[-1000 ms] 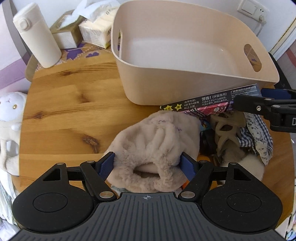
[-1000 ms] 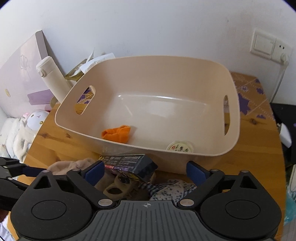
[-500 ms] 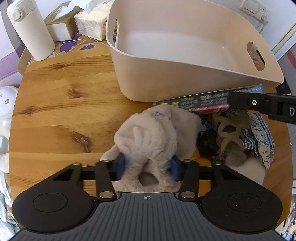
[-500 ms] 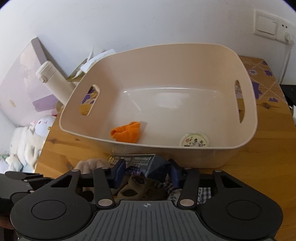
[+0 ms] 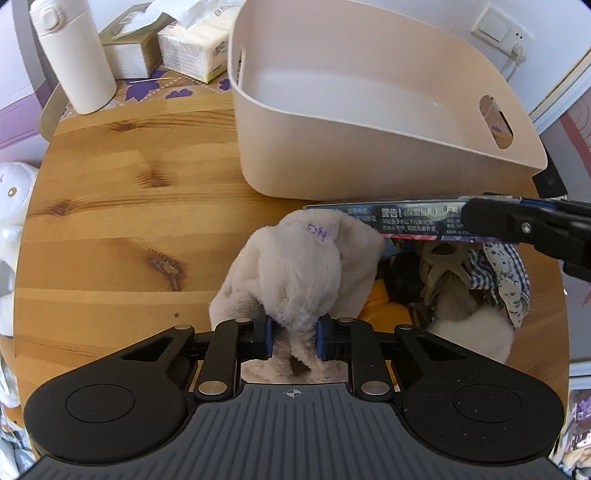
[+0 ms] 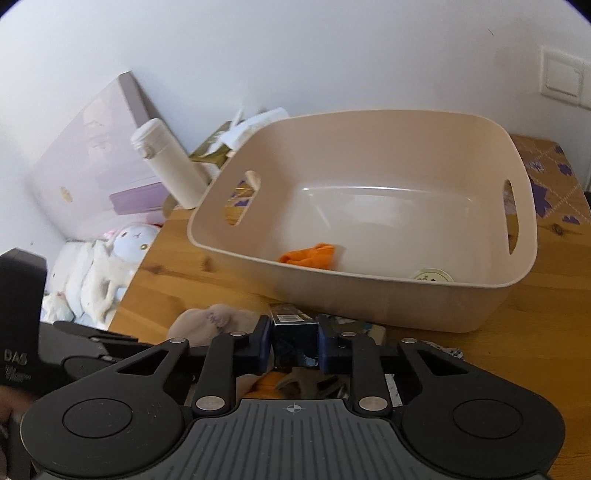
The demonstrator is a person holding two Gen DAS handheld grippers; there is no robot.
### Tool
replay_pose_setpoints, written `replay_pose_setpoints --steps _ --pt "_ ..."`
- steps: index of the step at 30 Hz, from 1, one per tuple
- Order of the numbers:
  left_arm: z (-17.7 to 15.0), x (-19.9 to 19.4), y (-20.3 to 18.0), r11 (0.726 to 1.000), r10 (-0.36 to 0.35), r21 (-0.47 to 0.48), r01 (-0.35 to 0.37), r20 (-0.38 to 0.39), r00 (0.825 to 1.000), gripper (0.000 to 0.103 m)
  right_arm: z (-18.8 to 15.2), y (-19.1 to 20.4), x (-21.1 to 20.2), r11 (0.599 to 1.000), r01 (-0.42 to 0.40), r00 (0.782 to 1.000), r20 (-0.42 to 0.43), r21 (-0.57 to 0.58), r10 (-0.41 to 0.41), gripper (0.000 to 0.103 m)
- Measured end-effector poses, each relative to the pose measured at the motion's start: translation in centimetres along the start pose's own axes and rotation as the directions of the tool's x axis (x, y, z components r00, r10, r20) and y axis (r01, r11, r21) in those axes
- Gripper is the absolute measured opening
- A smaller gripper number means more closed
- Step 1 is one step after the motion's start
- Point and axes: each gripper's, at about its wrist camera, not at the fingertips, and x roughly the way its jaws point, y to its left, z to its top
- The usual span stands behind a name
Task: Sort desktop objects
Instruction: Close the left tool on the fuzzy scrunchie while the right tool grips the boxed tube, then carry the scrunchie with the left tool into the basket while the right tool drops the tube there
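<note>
My left gripper [image 5: 293, 338] is shut on a beige plush toy [image 5: 303, 269] and holds it up over the wooden table [image 5: 129, 221]. My right gripper [image 6: 294, 341] is shut on a dark printed box [image 6: 293, 323], seen in the left wrist view [image 5: 402, 218] as a long flat pack just in front of the beige bin [image 5: 369, 166]. The bin [image 6: 369, 295] holds an orange cloth [image 6: 308, 255] and a small round tin [image 6: 432, 276]. A pile of a tan hair claw [image 5: 443, 266], checked cloth [image 5: 506, 273] and fluffy items lies under the box.
A white flask [image 5: 74, 62] and tissue packs [image 5: 192, 48] stand at the table's back left. White plush toys [image 6: 107, 266] lie off the table's left edge. A wall socket [image 5: 498, 33] is behind the bin.
Both grippers closed, the left on the plush toy, the right on the dark box. Both have since lifted their items upward in front of the bin.
</note>
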Motion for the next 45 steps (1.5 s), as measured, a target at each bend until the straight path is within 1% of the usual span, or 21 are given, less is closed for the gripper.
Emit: replay_pose_setpoints --steps 8,18,21,22,30,31,32,37,45 --pt "-0.7 -1.8 0.9 1.000 -0.005 -0.023 0.006 0.040 0.999 0.018 -0.4 1.2 -2.2 0.999 0.010 0.999 0.040 -0.044 -0.008 0.021" --pt "-1.6 -5.3 1.5 0.999 -0.011 -0.040 0.015 0.110 0.994 0.018 -1.0 2.0 -6.8 0.998 0.032 0.993 0.117 -0.055 -0.025 0.021" --pt "-1.8 -6.7 1.6 0.999 0.002 -0.048 0.005 0.155 0.988 0.018 -1.3 2.3 -8.3 0.998 0.033 0.990 0.138 -0.061 -0.024 0.021" --pt "-1.8 -7.1 1.6 0.995 0.019 -0.095 -0.001 0.185 0.982 0.018 -1.4 2.4 -8.8 0.997 0.035 0.989 0.147 -0.063 -0.025 0.021" --pt "-1.0 -10.6 1.3 0.997 0.024 -0.074 -0.004 0.274 0.961 0.018 -1.1 1.7 -12.6 0.996 0.080 0.969 0.237 -0.048 -0.066 0.021" --pt "-0.9 -10.8 1.2 0.995 0.040 -0.100 -0.012 0.288 0.957 0.018 -0.8 1.5 -13.0 0.995 0.088 0.965 0.250 -0.046 -0.073 0.021" --pt "-0.6 -11.1 1.1 0.995 0.042 -0.098 -0.014 0.298 0.954 0.018 -0.6 1.3 -13.3 0.995 0.092 0.962 0.260 -0.043 -0.078 0.021" --pt "0.5 -12.1 0.5 0.996 0.044 -0.087 -0.016 0.330 0.943 0.018 0.7 0.7 -14.7 0.993 0.111 0.946 0.311 -0.046 -0.091 0.021" --pt "3.6 -12.2 -1.1 0.998 0.052 -0.061 -0.032 0.365 0.929 0.018 3.2 -0.9 -14.5 0.986 0.158 0.925 0.357 -0.045 -0.131 0.021"
